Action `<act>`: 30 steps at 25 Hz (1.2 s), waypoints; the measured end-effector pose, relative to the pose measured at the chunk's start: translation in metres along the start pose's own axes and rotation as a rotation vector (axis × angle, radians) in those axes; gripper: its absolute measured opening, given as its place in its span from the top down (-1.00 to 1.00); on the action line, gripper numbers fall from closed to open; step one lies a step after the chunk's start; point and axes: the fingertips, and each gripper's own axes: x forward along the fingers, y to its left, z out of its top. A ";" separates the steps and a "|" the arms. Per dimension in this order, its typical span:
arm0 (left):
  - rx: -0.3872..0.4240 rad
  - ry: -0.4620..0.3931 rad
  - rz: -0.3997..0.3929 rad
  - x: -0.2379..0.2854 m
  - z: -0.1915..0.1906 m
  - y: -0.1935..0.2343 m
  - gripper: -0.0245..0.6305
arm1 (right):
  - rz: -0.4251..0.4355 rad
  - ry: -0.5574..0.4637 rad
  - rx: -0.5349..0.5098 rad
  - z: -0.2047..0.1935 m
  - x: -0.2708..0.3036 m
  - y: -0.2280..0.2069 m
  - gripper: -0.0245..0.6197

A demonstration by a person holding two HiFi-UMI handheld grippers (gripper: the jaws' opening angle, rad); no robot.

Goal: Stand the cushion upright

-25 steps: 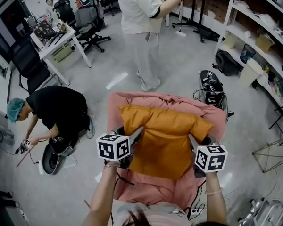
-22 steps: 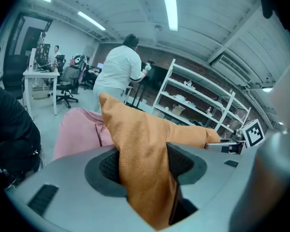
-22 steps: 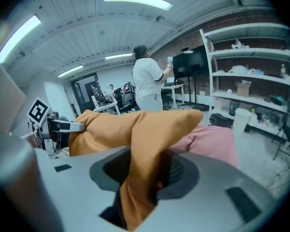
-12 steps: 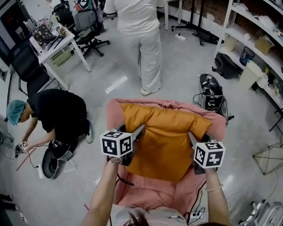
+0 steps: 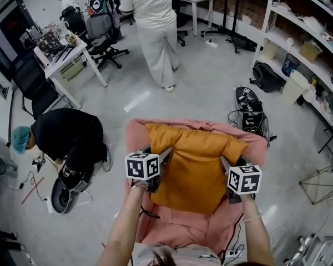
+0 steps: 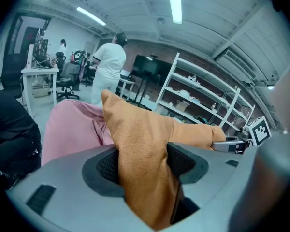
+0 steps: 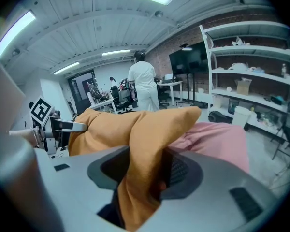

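Observation:
An orange cushion (image 5: pixel 194 159) leans on a seat draped in pink cloth (image 5: pixel 183 229), its top edge against the pink backrest. My left gripper (image 5: pixel 164 155) pinches the cushion's left edge, my right gripper (image 5: pixel 225 164) its right edge. In the left gripper view the orange fabric (image 6: pixel 135 144) fills the gap between the pads of the left gripper (image 6: pixel 142 167). The right gripper view shows a fold of the cushion (image 7: pixel 145 134) between the pads of the right gripper (image 7: pixel 146 174). Both pairs of jaws are opening, with the fabric still touching the pads.
A person in white (image 5: pixel 154 26) stands beyond the seat. Another person in black (image 5: pixel 66 134) crouches on the floor at the left. A white desk (image 5: pixel 61 51) and office chairs stand at the far left, shelves (image 5: pixel 311 43) along the right wall, dark bags (image 5: pixel 250 107) by them.
Both grippers and the cushion have sunk a little and shifted toward the backrest. The person in white has walked farther away. The crouching person has shifted left.

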 end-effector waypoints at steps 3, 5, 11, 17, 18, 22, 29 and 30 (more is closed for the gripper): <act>-0.020 0.013 -0.022 0.002 -0.002 0.003 0.06 | -0.006 0.017 0.008 -0.003 0.002 -0.001 0.23; -0.031 0.017 -0.053 -0.001 -0.001 0.001 -0.04 | 0.006 0.025 0.015 -0.004 -0.001 -0.002 0.20; -0.033 0.000 -0.078 -0.008 -0.007 -0.002 -0.12 | 0.031 0.030 0.022 -0.009 -0.009 -0.007 0.09; -0.027 0.013 -0.057 -0.017 -0.010 -0.001 -0.20 | 0.038 0.021 0.028 -0.011 -0.018 -0.005 0.03; -0.022 0.015 -0.051 -0.019 -0.011 -0.001 -0.21 | 0.038 0.020 0.027 -0.011 -0.020 -0.004 0.02; -0.005 0.022 -0.019 -0.031 -0.016 0.005 -0.24 | 0.037 0.016 0.020 -0.015 -0.024 0.002 0.00; -0.016 0.011 0.051 -0.069 -0.030 0.020 -0.24 | 0.020 0.000 0.056 -0.016 -0.030 -0.003 -0.02; -0.023 0.006 0.059 -0.075 -0.034 0.021 -0.24 | 0.022 0.000 0.064 -0.016 -0.031 -0.004 -0.03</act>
